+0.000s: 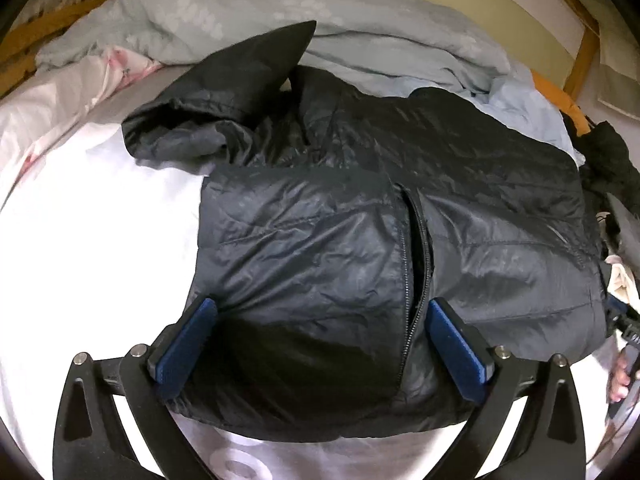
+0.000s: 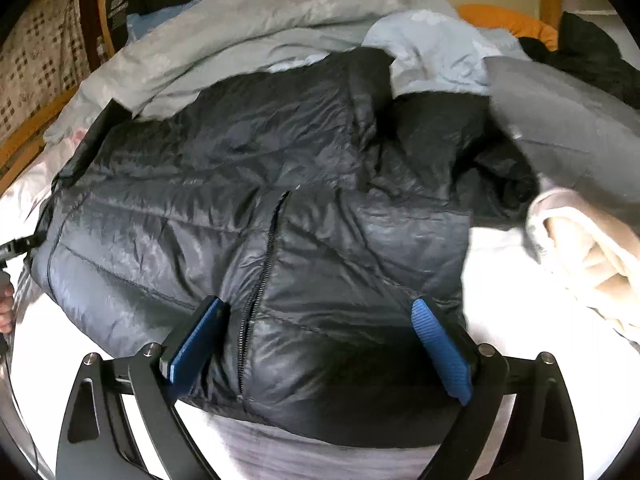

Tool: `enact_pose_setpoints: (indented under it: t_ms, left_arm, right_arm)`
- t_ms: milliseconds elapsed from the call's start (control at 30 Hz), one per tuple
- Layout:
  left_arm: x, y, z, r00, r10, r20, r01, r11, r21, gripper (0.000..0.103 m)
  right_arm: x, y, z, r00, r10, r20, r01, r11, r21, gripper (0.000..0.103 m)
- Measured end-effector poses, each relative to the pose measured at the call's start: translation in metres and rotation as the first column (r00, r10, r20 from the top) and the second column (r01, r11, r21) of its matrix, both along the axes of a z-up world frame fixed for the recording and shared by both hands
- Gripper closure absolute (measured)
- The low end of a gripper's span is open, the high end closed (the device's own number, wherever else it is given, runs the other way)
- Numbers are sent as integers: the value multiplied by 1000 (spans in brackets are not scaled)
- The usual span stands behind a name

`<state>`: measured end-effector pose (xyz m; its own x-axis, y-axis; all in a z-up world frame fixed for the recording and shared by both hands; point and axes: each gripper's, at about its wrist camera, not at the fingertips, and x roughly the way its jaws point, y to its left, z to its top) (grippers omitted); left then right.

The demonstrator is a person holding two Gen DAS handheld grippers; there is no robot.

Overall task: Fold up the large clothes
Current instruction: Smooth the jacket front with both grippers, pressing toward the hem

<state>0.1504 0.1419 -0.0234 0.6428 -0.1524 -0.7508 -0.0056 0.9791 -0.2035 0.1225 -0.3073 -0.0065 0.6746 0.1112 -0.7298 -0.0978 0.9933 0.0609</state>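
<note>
A black quilted puffer jacket lies front-up on the white sheet, its zipper partly open down the middle. One sleeve is bunched at the upper left and a pointed black part sticks up. My left gripper is open wide just above the hem, left of the zipper, with jacket fabric between its blue pads. In the right wrist view the same jacket fills the middle. My right gripper is open wide over the hem, right of the zipper.
A crumpled grey-green duvet and pink floral bedding lie behind the jacket. A cream garment, a grey cloth and dark clothes crowd the right side. The wooden bed frame runs along the back.
</note>
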Motion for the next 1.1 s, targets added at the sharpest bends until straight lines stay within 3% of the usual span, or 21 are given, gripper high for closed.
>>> enact_pose_setpoints:
  t_ms: [267,367,500,600,733,867,1000,1100]
  left_arm:
    - [-30,-12,38,980,-31,198,26,999,28,1]
    - [-37,-21,43,971,-72,229,64,997,43,1]
    - [-37,-36,37,972,-108,207,93,992,81,1]
    - [-28,-45,20,982,-118,147,101,987,122,1]
    - [-15,-51,0,991,-115,74,101,981,166,0]
    - [-17,-58,-2,991,-117,70,100,973,207,0]
    - [-28,-60,12,985,-90,144,56,972,227,2]
    - [-56,-78,36,950,-156,271,73,953,295,2]
  right_arm:
    - [-23,-17,35,991,-54,122,49,998,43,8]
    - [-27,-15,41,988,-53,144,48,998,39,8]
    - [-26,-9,35,992,-40,119,37,999,29,8]
    - [-23,-4,26,996,-14,86,13,1000,8,8]
    - [-10,9,1,1000,-26,-6,25,991,-132,6]
    - [-6,11,-5,999,-42,-8,40,988,-149,2]
    - [-11,9,1,998,-62,33,66,989,-135,2]
    - [-19,6,16,992,-74,101,85,990,-111,2]
